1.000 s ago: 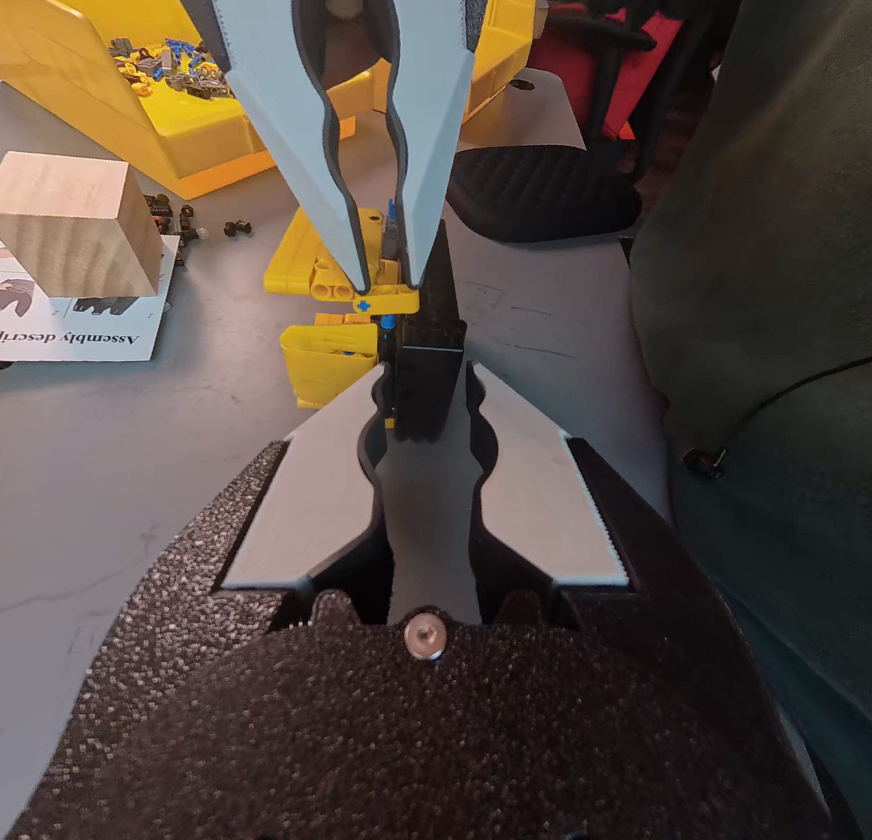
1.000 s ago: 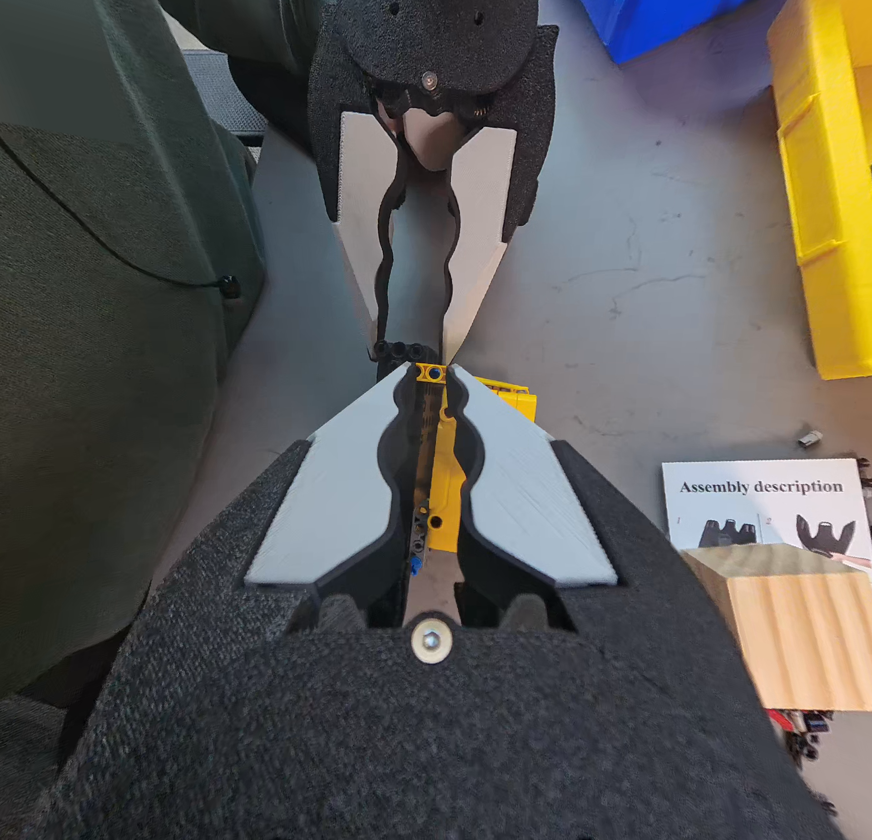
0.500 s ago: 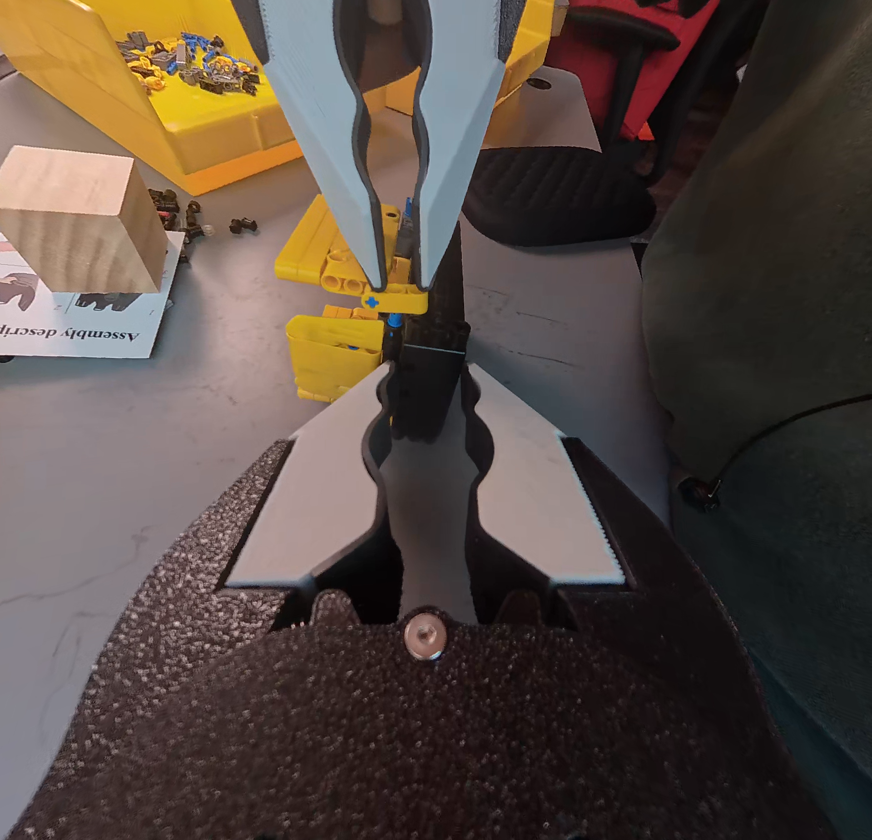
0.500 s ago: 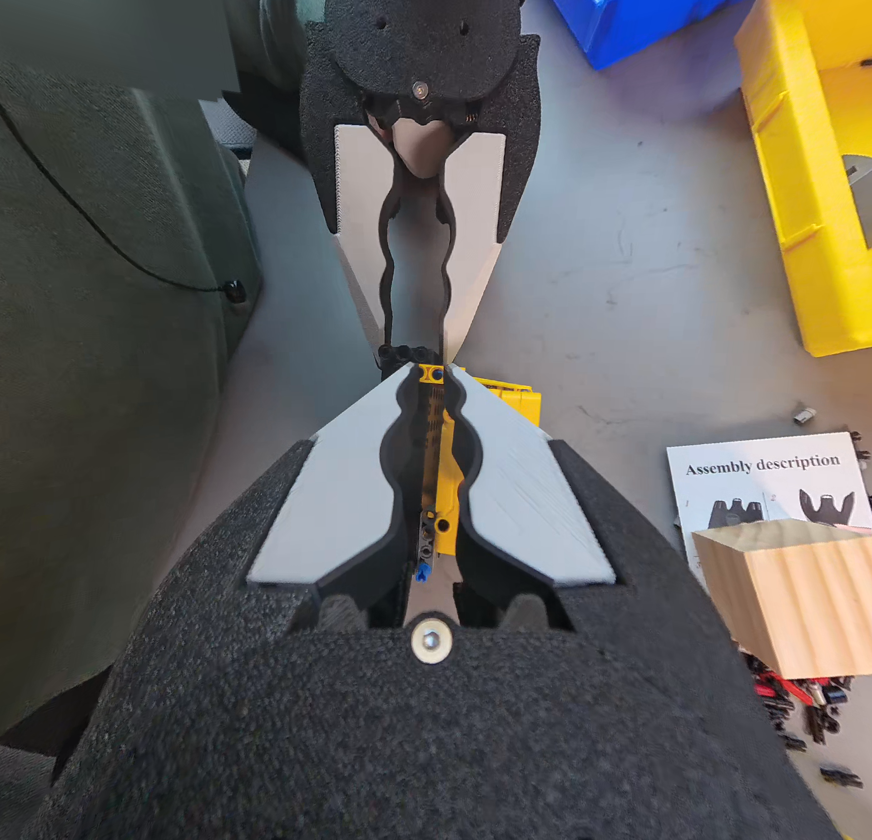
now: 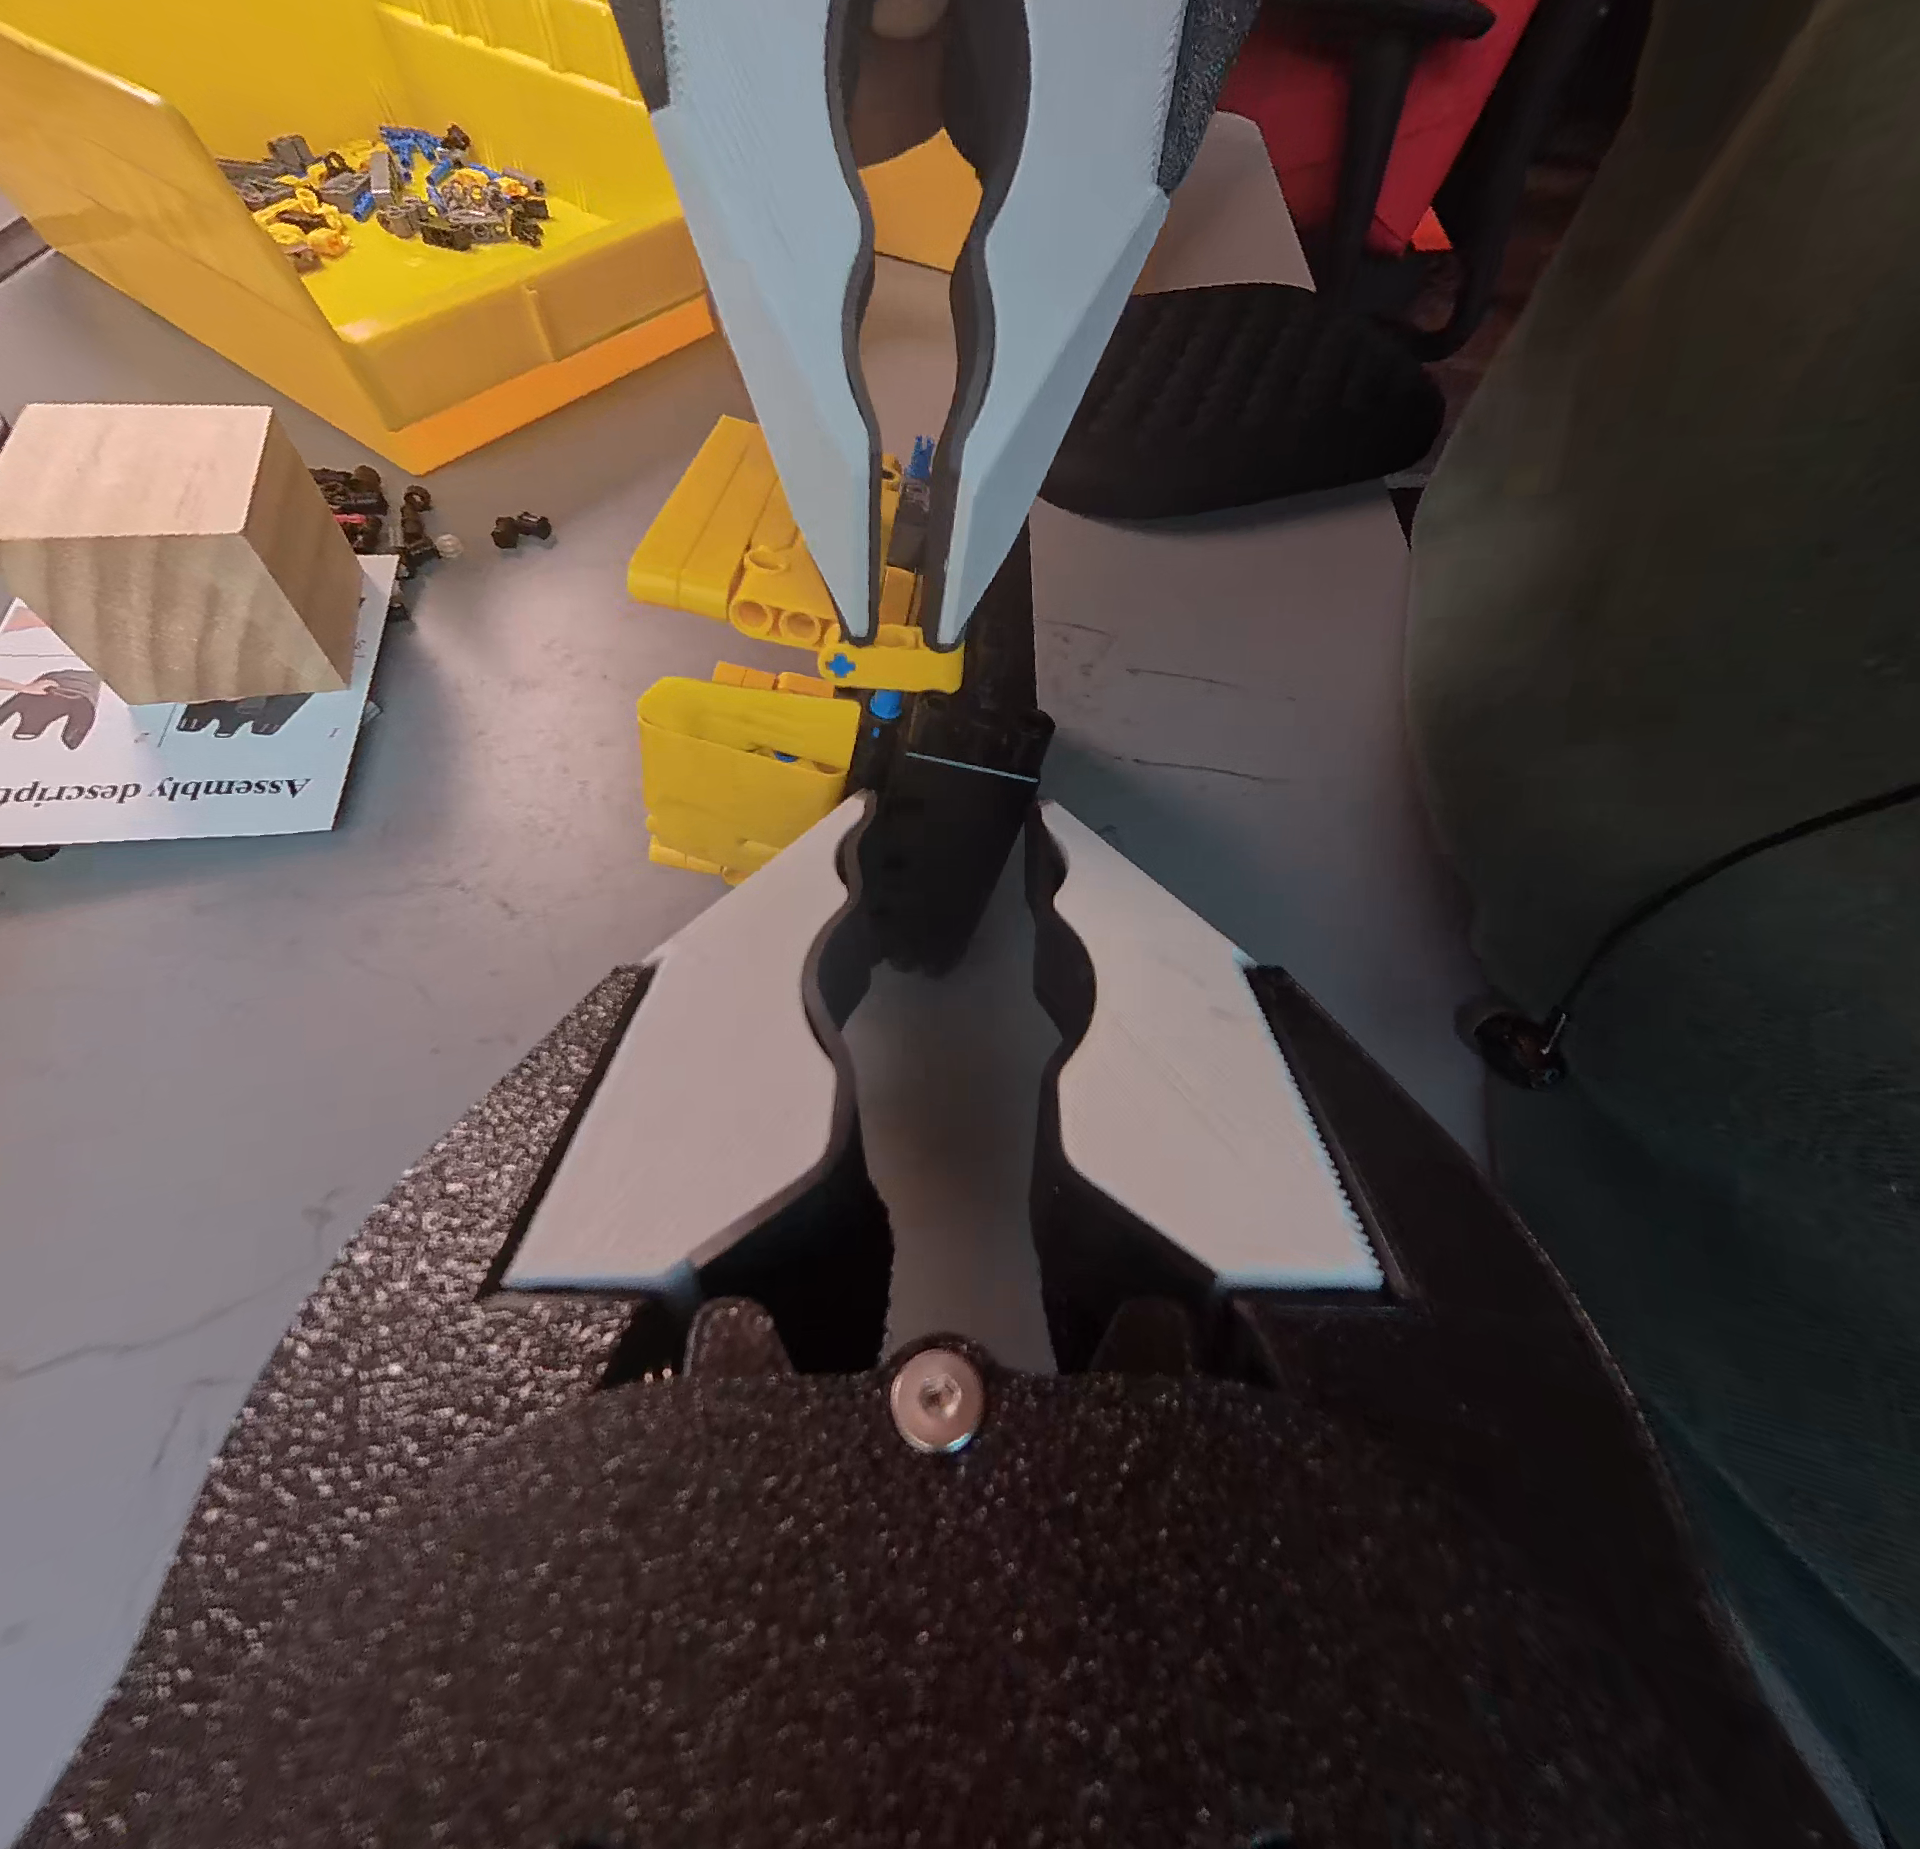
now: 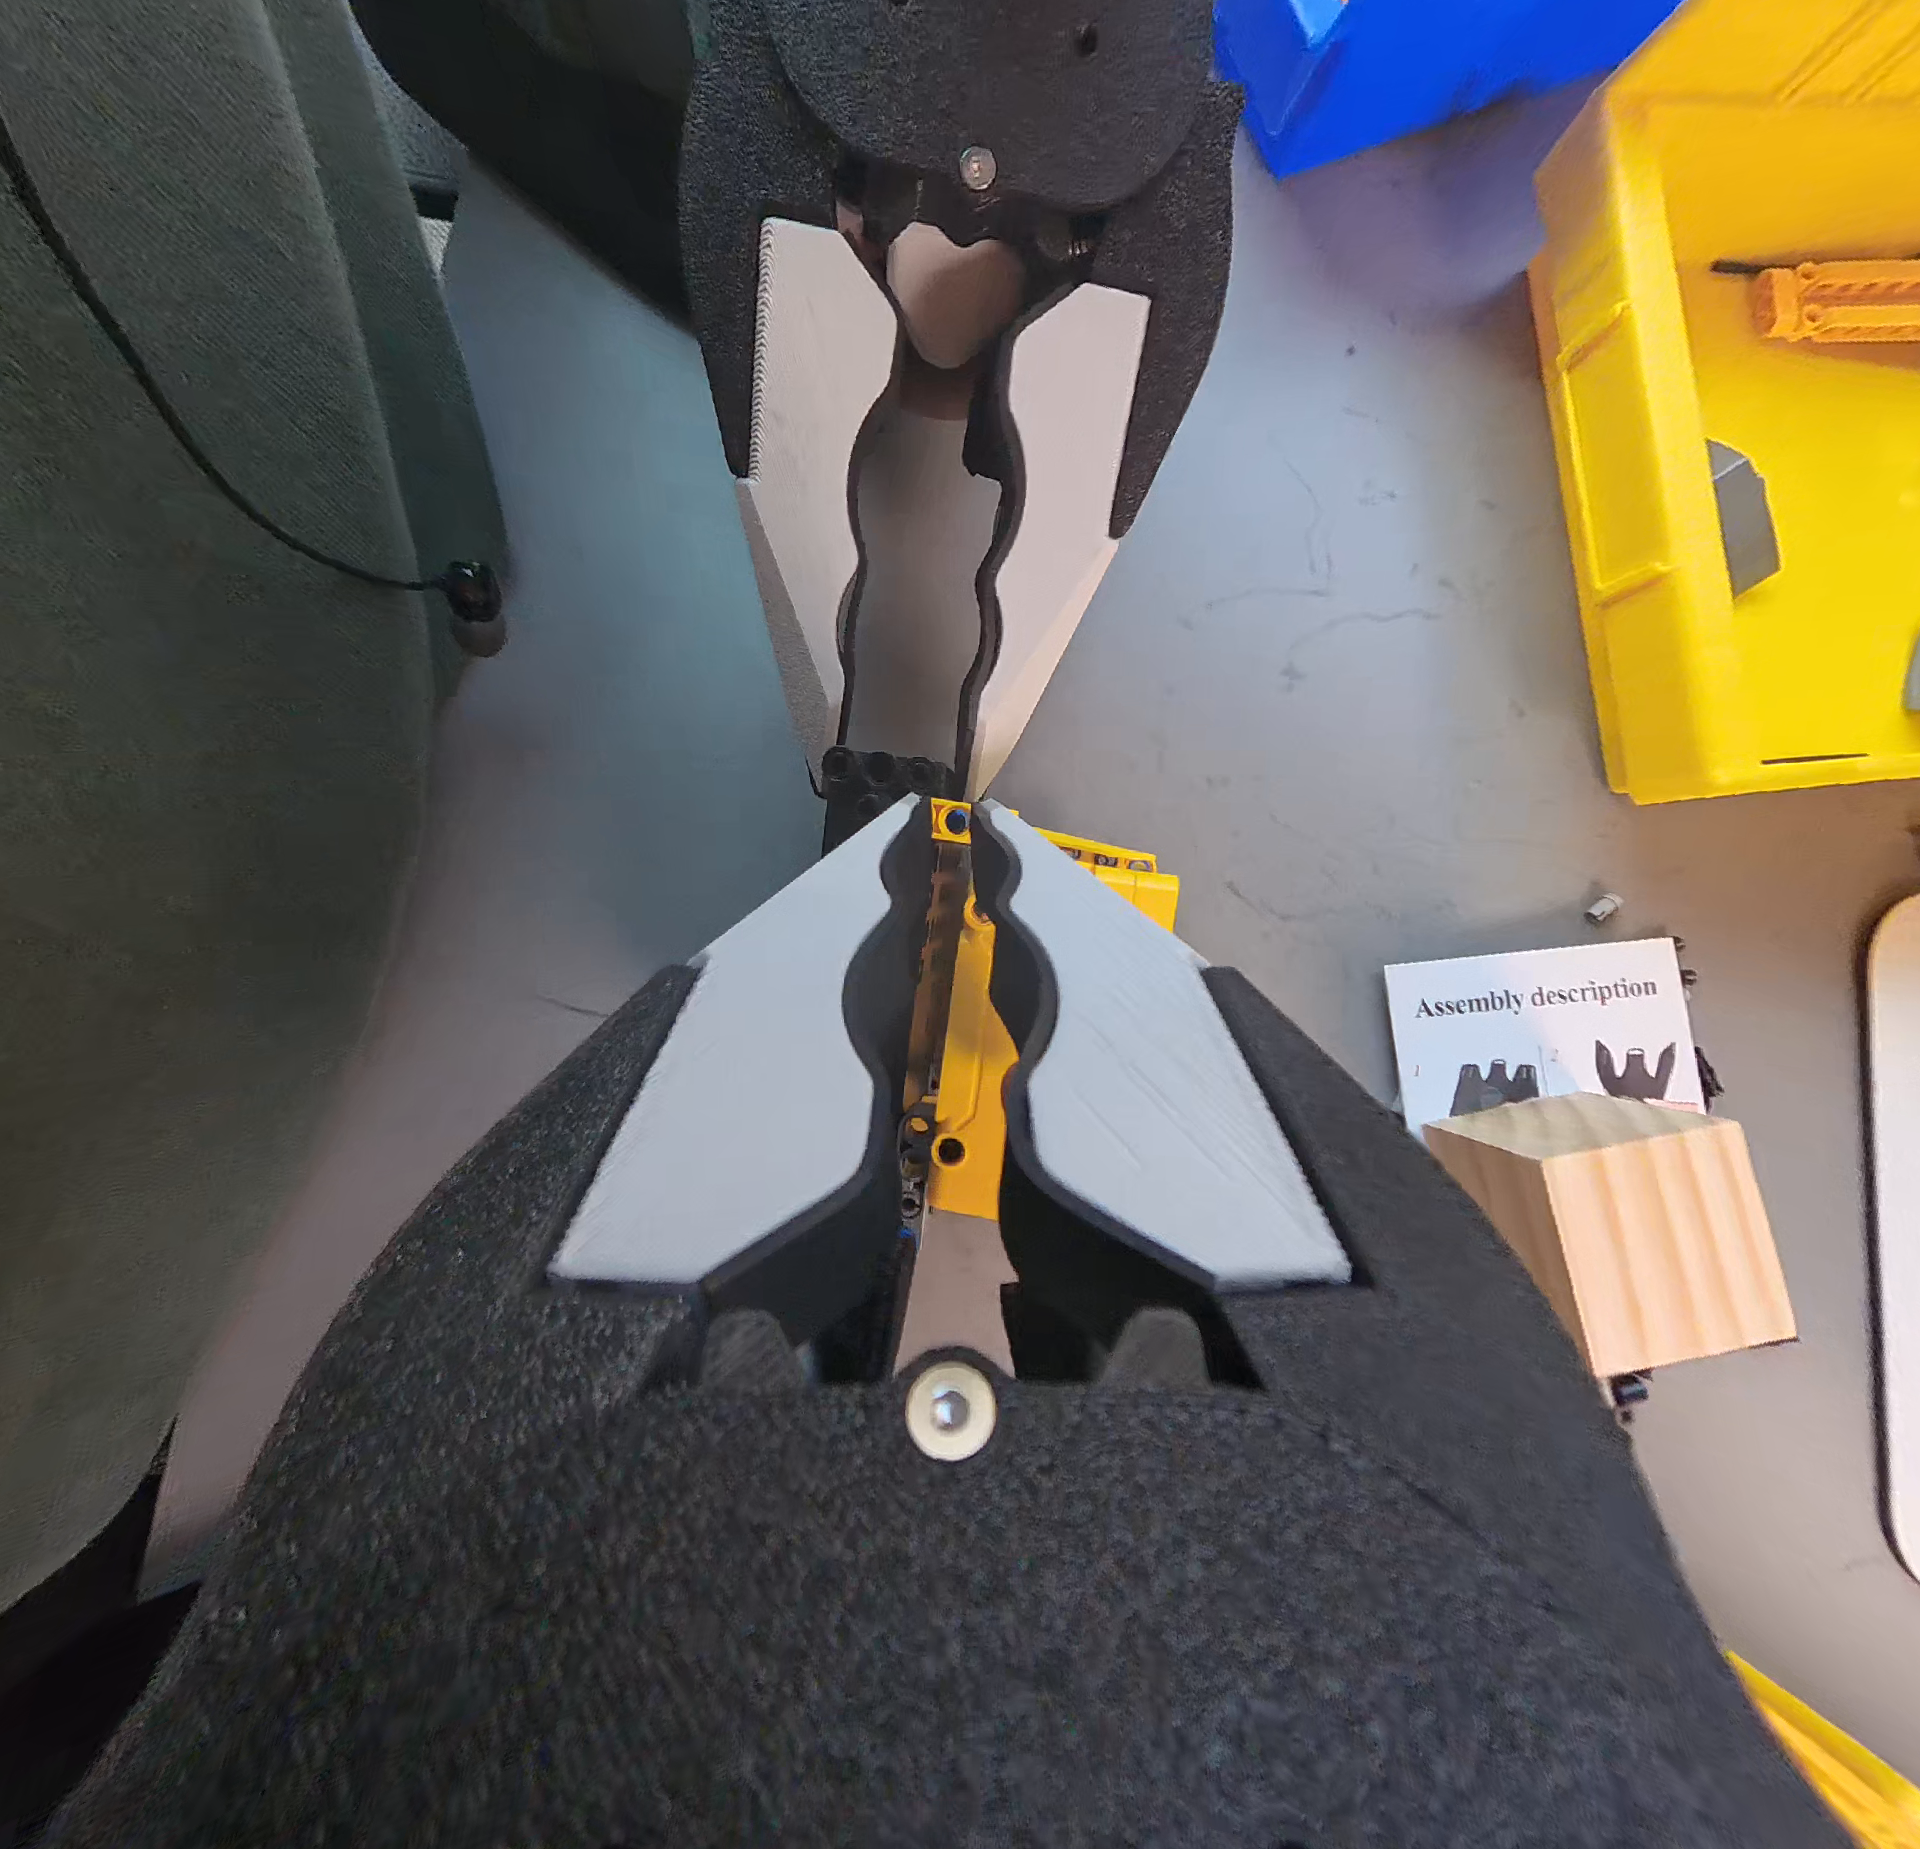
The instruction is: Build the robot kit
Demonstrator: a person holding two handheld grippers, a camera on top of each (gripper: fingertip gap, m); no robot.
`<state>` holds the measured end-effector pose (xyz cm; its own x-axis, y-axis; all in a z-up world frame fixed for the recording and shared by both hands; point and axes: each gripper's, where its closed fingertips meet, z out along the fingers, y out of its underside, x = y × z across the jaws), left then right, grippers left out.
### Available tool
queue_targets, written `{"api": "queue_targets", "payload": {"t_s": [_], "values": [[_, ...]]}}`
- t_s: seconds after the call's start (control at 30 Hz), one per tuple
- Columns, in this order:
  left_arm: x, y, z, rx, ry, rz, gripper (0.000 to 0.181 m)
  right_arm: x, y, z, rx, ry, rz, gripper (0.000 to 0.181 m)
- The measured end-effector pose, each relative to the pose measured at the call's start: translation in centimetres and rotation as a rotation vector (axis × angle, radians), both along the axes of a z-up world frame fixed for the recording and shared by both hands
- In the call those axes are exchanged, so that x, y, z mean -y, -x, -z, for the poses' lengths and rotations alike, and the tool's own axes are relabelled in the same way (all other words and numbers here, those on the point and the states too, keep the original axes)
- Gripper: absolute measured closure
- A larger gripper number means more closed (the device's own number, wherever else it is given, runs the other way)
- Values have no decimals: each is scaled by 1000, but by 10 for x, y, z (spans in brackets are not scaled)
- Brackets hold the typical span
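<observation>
- Yellow-and-black brick assembly [image 5: 831, 719] on the grey table [image 5: 312, 1020], gripped from both ends.
- Left gripper [image 5: 951, 823] partly closed on the assembly's black beam [image 5: 935, 843].
- Right gripper [image 6: 948, 817] nearly closed, pinching the small yellow connector [image 6: 950, 820] on top.
- Apparently mid-seating; a steady, aligned press called for.
- Nearby: wooden block [image 5: 166, 552], printed sheet [image 5: 208, 771], yellow bin [image 5: 416, 241] of loose parts.
</observation>
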<state>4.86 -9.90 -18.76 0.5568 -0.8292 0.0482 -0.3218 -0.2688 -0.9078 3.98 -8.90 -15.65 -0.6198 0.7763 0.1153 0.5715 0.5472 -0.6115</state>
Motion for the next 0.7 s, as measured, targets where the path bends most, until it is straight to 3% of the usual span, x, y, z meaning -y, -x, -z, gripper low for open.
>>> {"api": "queue_targets", "payload": {"t_s": [0.33, 0.7], "values": [[-1, -1, 0, 6, 13, -11, 156, 0, 0, 4, -50, -73, 9, 175], [1, -1, 0, 4, 3, 4, 156, -6, -6, -6, -6, 19, 14, 167]]}}
